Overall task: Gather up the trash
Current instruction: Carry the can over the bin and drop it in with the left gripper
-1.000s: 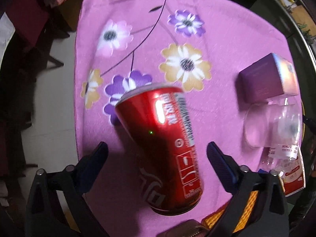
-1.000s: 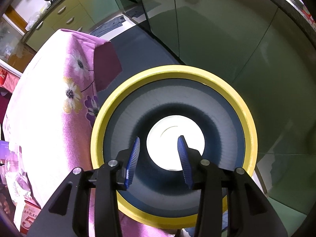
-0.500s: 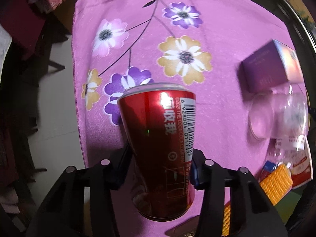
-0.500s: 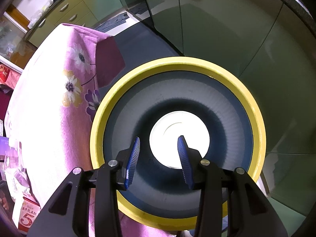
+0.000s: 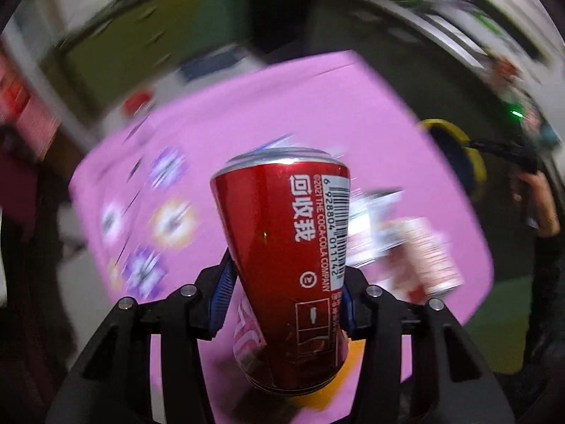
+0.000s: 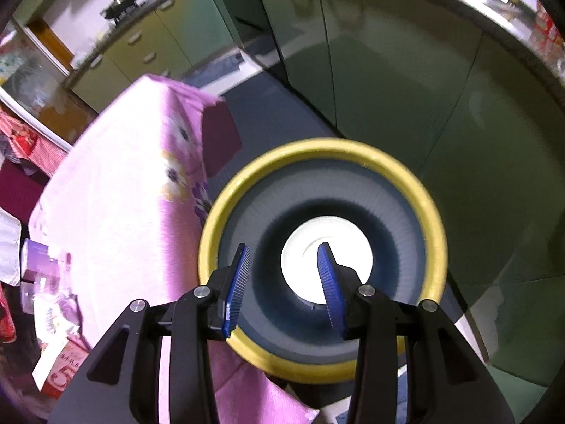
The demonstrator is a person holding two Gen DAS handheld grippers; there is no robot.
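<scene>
Where jaws close: red can [image 5: 286, 265].

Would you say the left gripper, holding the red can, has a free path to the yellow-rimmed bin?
Probably yes: the left gripper holds the can above the pink tablecloth, and the bin beside the table stands open, nothing visibly between.

The left gripper [image 5: 282, 293], a black two-finger frame with blue ribbed pads [image 5: 221, 296], is closed around a red aluminium drink can [image 5: 286, 268], which is clamped near its lower half and held slightly tilted. The right gripper [image 6: 285, 284], of the same black build, is held with its blue pads [image 6: 238, 288] parted and nothing between them.
</scene>
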